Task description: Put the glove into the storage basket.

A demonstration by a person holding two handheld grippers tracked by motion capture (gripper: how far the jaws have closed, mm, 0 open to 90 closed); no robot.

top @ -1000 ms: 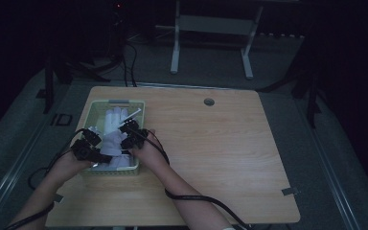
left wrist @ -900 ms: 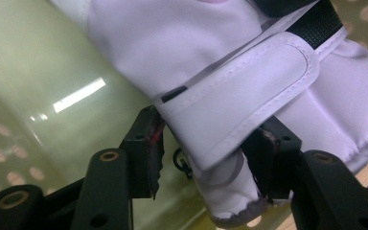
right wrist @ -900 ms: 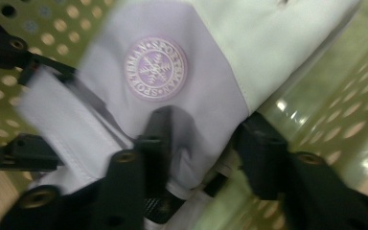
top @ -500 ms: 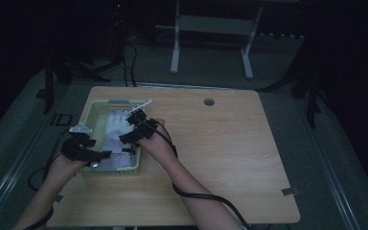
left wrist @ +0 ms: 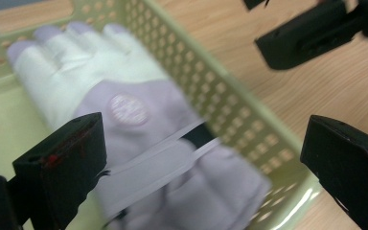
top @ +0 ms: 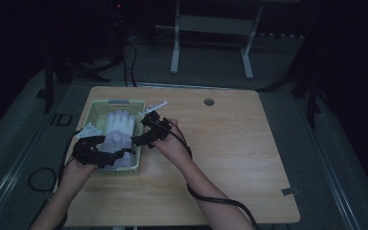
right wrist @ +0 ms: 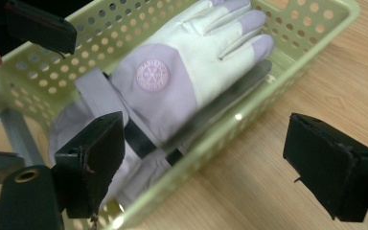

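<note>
A wooden counter [top: 230, 158] fills the middle of a dark room, with a pale green perforated basket [top: 92, 112] standing at about 9 o'clock on it, close to the left edge. Inside the basket lies a glove [top: 117, 132], white at the fingers and lilac across the back, with a round badge and a dark strap at the cuff; its fingertips point to 12 o'clock in the high view, and it lies flat on the basket floor, touched by neither tool. A person's forearms enter from 6 o'clock. The left gripper [top: 106, 157] hangs over the basket's near end, at about 7 o'clock from the glove; its fingers have just been opening and now stand wide apart with nothing between them, the glove and the basket wall seen below the gap in the left gripper view. The right gripper [top: 146, 134] is at the basket's right rim, about 3 o'clock from the glove; its fingers have likewise just been opening and stand spread wide, empty, above the rim and the counter.
</note>
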